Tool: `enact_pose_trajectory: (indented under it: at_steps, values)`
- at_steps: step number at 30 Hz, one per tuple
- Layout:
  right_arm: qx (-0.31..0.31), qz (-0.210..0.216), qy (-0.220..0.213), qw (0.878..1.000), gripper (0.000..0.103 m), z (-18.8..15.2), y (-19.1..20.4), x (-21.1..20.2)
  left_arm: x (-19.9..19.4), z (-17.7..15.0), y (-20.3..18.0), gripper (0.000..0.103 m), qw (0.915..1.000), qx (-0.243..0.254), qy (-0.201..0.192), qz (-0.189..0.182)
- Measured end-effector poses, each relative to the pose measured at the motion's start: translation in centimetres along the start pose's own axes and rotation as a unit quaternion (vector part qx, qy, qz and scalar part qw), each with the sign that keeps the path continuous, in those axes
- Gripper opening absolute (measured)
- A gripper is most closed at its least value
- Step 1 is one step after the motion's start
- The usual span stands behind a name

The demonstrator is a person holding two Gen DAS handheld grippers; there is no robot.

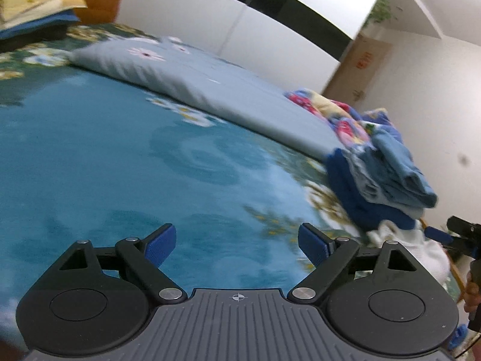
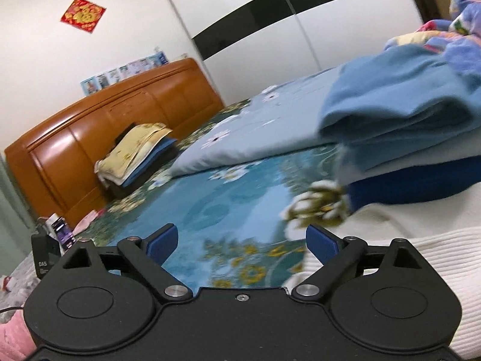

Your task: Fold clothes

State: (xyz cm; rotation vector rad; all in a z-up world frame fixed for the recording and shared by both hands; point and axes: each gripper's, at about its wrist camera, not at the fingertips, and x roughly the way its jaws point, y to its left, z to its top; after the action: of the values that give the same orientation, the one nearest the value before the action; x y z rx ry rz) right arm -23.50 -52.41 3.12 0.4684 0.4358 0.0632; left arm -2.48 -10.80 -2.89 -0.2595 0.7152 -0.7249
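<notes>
Both tools stand wide apart at the fingers and grip nothing: the left tool [image 1: 237, 245] hangs over bare teal floral bedspread [image 1: 105, 156], and the right tool [image 2: 242, 242] has a white ribbed garment [image 2: 421, 258] lying loose just beside its right finger, which looks still to be folded. Just beyond that garment sits a pile of blue clothes [image 2: 405, 120], roughly stacked, so some folding appears done, though the blur hides how neatly. Ahead of both tools a pale blue quilt [image 1: 192, 72] lies flat across the bed. Farther off, a folded stack with a yellow top [image 2: 135, 150] rests against the orange wooden headboard [image 2: 105, 120], with white wardrobe doors [image 2: 255, 24] behind.
</notes>
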Motion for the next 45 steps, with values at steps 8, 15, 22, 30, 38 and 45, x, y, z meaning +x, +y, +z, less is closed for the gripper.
enact_pose_trajectory:
  at_steps: [8, 15, 22, 30, 38, 45]
  values:
    - [-0.011, 0.038, 0.025, 0.999, 0.102, -1.3, 3.7, 4.6, -3.5, 0.4, 4.2, 0.09, 0.9981, -0.03, -0.027, 0.046]
    - [-0.009, 0.078, 0.044, 0.996, 0.102, -2.0, 6.5, 8.7, -5.7, 0.9, 6.5, 0.103, 0.9951, -0.051, -0.046, 0.071]
    - [-0.047, 0.094, 0.074, 0.992, 0.102, -2.9, 10.3, 12.8, -7.2, 1.1, 8.5, 0.103, 0.9912, -0.064, -0.054, 0.103]
    - [-0.064, 0.121, 0.102, 0.985, 0.102, -4.8, 13.9, 16.9, -7.8, 1.1, 9.5, 0.103, 0.9867, -0.047, -0.047, 0.148]
    - [-0.083, 0.137, 0.125, 0.979, 0.102, -6.4, 16.6, 19.5, -8.0, 0.8, 11.1, 0.103, 0.9837, -0.046, -0.034, 0.171]
    - [-0.087, 0.136, 0.13, 0.978, 0.102, -7.3, 18.4, 21.1, -8.3, 0.5, 12.3, 0.103, 0.9819, -0.03, -0.022, 0.186]
